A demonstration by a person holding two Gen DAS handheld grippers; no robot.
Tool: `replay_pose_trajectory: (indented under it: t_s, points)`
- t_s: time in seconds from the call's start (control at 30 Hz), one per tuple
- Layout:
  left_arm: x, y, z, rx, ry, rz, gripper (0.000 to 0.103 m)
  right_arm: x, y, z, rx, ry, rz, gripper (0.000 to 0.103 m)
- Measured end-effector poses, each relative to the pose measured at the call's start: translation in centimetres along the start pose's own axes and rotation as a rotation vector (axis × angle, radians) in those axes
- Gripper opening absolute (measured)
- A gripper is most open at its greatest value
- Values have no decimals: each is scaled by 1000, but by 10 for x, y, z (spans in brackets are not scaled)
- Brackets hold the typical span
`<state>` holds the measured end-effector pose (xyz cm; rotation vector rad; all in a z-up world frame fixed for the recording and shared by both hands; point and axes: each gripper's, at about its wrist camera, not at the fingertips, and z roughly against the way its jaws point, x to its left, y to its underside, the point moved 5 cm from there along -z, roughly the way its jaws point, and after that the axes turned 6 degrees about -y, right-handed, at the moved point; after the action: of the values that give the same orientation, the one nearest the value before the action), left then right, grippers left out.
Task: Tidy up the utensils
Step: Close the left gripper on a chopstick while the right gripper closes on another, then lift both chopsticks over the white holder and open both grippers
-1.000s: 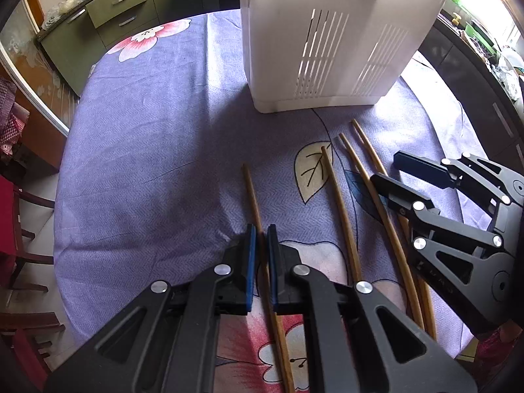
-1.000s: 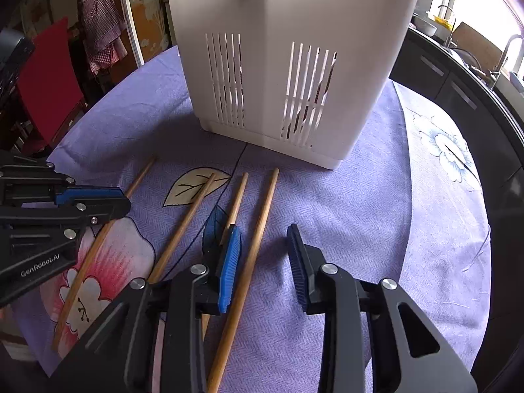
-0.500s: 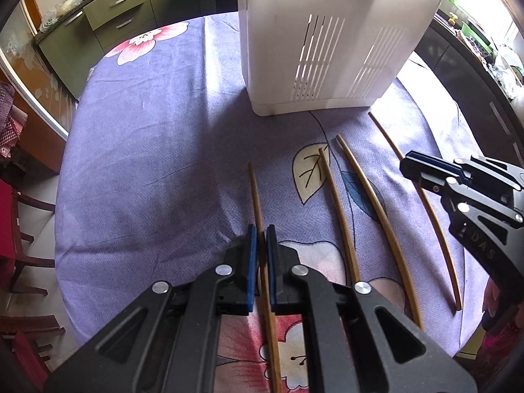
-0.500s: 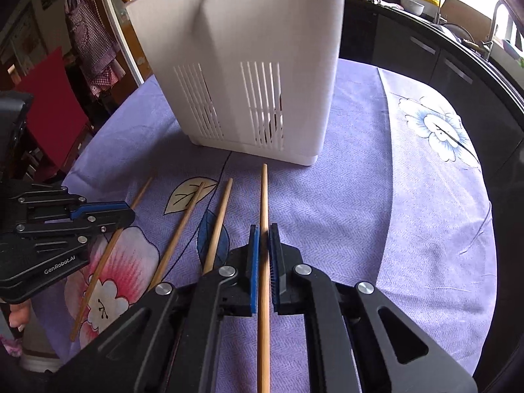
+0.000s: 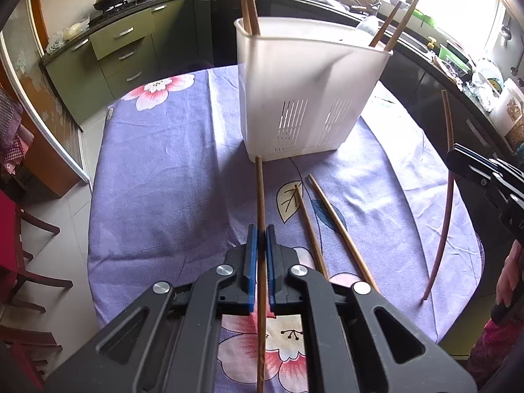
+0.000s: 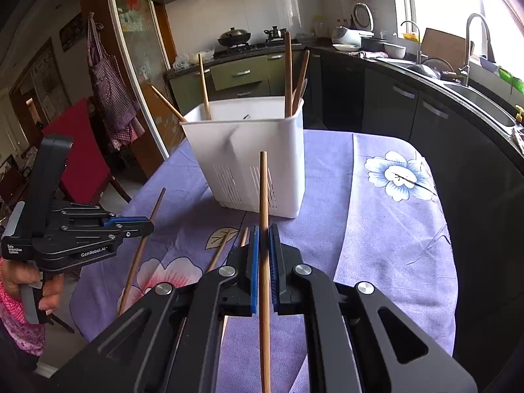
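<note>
Left wrist view: left gripper [image 5: 260, 242] pinches a chopstick [image 5: 260, 196] near its middle, blue pads pressed on it, tip aimed toward the foot of the white holder [image 5: 308, 98]. The stick is off the tablecloth [image 5: 157, 180]. Two more chopsticks [image 5: 327, 219] lie loose on the cloth, just right of the jaws. At the frame's right edge the right gripper [image 5: 458, 159] carries its own stick, also raised.

Right wrist view: right gripper [image 6: 263, 255] clamps a second chopstick [image 6: 263, 203], jaws pressed together on it, tip pointing at the holder's near wall. Several sticks already stand in the holder's compartments. The left gripper shows at left with its stick slanting down.

Risks, as judged:
- Both sticks are held mid-length with long free ends; a quick swing could pivot one in the pads and let it slip.
- Each tip sits below the holder's rim, so a forward push would strike the wall and could shove or tip the light holder.
- Two hands heading for one opening could cross sticks.
- Upright sticks inside may block entry.
</note>
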<state>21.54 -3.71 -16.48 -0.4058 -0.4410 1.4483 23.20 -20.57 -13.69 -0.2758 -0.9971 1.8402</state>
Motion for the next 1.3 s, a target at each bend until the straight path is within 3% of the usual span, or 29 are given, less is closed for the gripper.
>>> replay_pose_trajectory:
  t_s: [0.37,0.97,1.3]
  points:
    - [-2,-6,56,-123,13,-10,5,12,-5,34,-73,-8,8,7]
    - [-3,-13,79,-192,38,-8,5,20,-20,50,-120,-30,19,7]
    - [-3,-31,92,-236,53,-10,5,33,-46,57,-135,-42,53,7]
